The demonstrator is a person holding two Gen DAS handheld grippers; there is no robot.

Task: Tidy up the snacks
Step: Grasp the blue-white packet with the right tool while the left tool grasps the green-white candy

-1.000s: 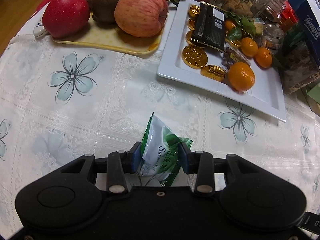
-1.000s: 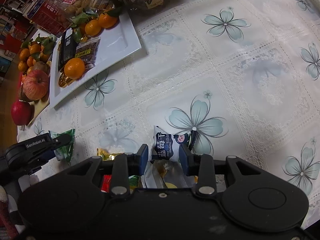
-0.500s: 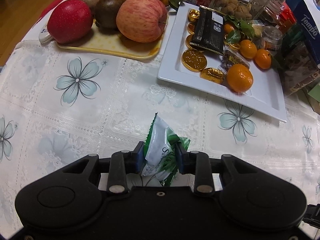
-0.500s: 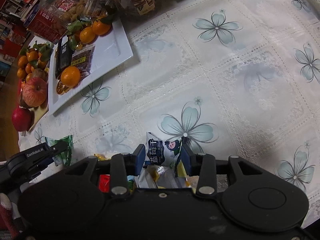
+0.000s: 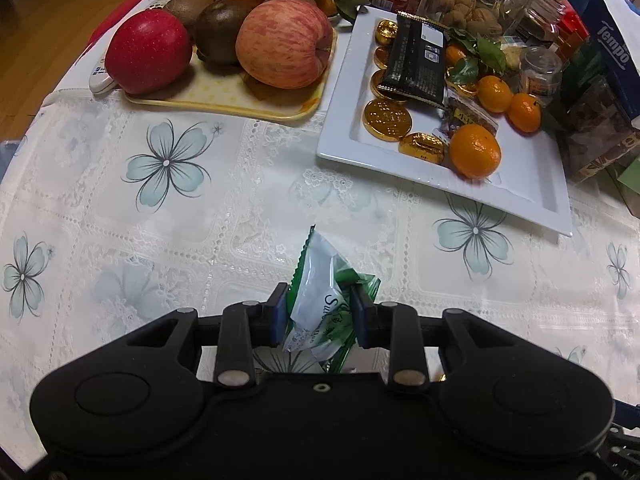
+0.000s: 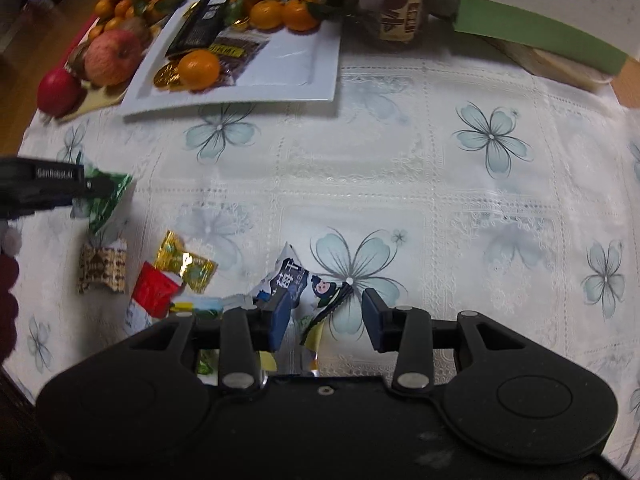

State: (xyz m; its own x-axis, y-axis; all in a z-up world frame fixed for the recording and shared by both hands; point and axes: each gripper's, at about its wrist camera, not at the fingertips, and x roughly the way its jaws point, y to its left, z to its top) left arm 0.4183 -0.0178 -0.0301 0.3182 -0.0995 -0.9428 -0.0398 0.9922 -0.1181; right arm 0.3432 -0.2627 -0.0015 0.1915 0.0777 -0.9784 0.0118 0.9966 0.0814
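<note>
My left gripper (image 5: 320,314) is shut on a green and white snack packet (image 5: 322,304) and holds it above the tablecloth; it also shows in the right wrist view (image 6: 106,200). The white rectangular plate (image 5: 532,168) with gold coins, tangerines and a black packet lies ahead to the right. My right gripper (image 6: 326,322) is open, its jaws wide around a blue and white snack packet (image 6: 298,284) lying on the cloth. A gold packet (image 6: 184,260), a red packet (image 6: 154,290) and a brown patterned packet (image 6: 102,266) lie to its left.
A yellow tray (image 5: 224,100) with apples, kiwis and tangerines sits at the far left. Jars, a blue Tempo tissue pack (image 5: 608,36) and boxes crowd the far right. A green-edged box (image 6: 540,28) stands at the back in the right wrist view.
My right gripper opened and let go of the blue and white packet, and its view swung toward the plate. My left gripper kept its hold on the green packet and drew back a little.
</note>
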